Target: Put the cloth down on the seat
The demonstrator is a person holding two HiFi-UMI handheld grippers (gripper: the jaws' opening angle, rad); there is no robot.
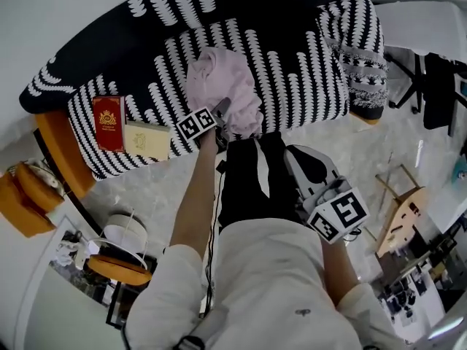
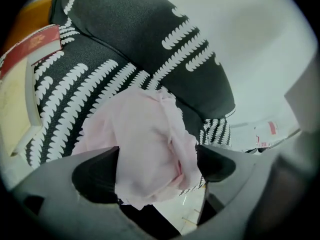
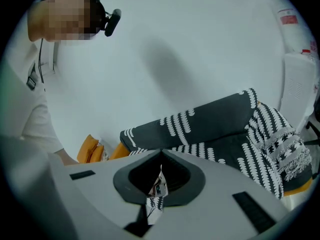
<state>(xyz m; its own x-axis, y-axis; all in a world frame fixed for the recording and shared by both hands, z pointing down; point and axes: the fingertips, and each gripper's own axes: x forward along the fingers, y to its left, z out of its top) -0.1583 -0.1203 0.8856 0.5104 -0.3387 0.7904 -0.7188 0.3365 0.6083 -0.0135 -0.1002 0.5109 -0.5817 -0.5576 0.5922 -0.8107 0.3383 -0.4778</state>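
A crumpled pale pink cloth (image 1: 219,82) lies on the black-and-white patterned sofa seat (image 1: 299,71), near its front edge. My left gripper (image 1: 222,110) reaches over that edge to the cloth's near side. In the left gripper view the pink cloth (image 2: 147,144) fills the gap between the wide-spread jaws of the left gripper (image 2: 157,170), which is open; one dark pad (image 2: 95,176) shows beside the fabric. My right gripper (image 1: 300,160) hangs lower, off the sofa at the right, by my leg. The right gripper (image 3: 160,156) is shut with nothing in it.
A red book (image 1: 108,122) and a cream book (image 1: 147,139) lie on the seat's left end. A fringed patterned throw (image 1: 359,46) covers the right end. On the floor stand a round side table (image 1: 120,257) at the left and a wooden stool (image 1: 401,204) at the right.
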